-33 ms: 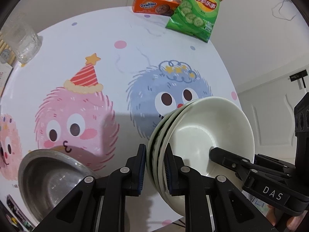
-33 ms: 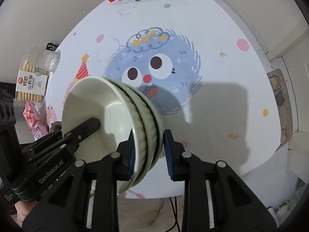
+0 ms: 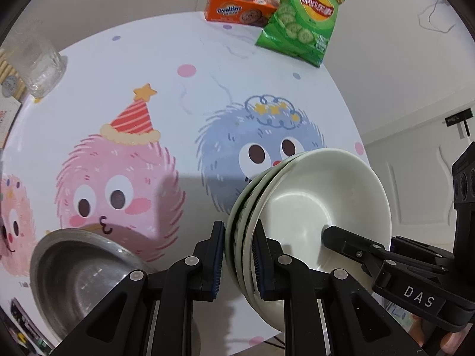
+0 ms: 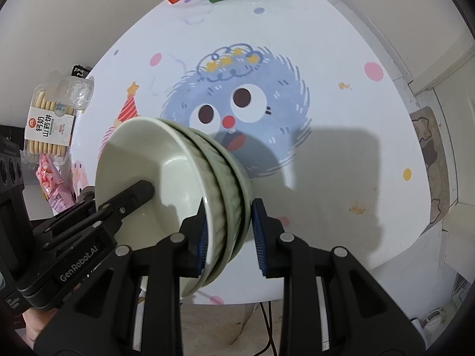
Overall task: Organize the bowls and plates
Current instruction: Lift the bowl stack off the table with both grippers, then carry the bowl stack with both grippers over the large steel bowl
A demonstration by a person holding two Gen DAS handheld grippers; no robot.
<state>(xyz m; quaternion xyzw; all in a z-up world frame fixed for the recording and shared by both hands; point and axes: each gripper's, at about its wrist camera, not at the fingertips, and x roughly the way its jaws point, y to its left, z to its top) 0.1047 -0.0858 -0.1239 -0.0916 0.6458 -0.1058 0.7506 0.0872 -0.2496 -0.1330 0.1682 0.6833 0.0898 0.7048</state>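
White walls close the room around a round desk [image 3: 193, 44], and its white cover is printed with fuzzy cartoon creatures: a pink one with a striped party hat and a blue one with stars on its head. Compared with the earlier frame, nothing differs; the bowls, both tools and all the things on the desk keep the same places.

At the far edge of the desk an orange biscuit box [image 3: 240, 9] lies just beside a green bag of crisps [image 3: 302, 20]. A clear glass [image 3: 38, 68] stands at the left edge. On that same side, seen from the right wrist, are a clear tray of round biscuits [image 4: 53, 121] and a pink packet [image 4: 55, 184]. A steel bowl [image 3: 83, 281] sits on the near part of the desk, to the left of the left gripper [image 3: 237, 258]. To the right of the desk a brownish mat [image 4: 427, 160] lies on the floor.

The stack of bowls [image 3: 311, 201], three pale ones nested together, is held tilted on its edge above the near rim of the desk, and its shadow falls on the blue creature. The left gripper has its fingers closed narrowly on the rim, one inside the top bowl and one on the outside of the stack. The right gripper [image 4: 228, 237] clamps the opposite rim in the same way, a little wider, with one finger inside the top bowl.
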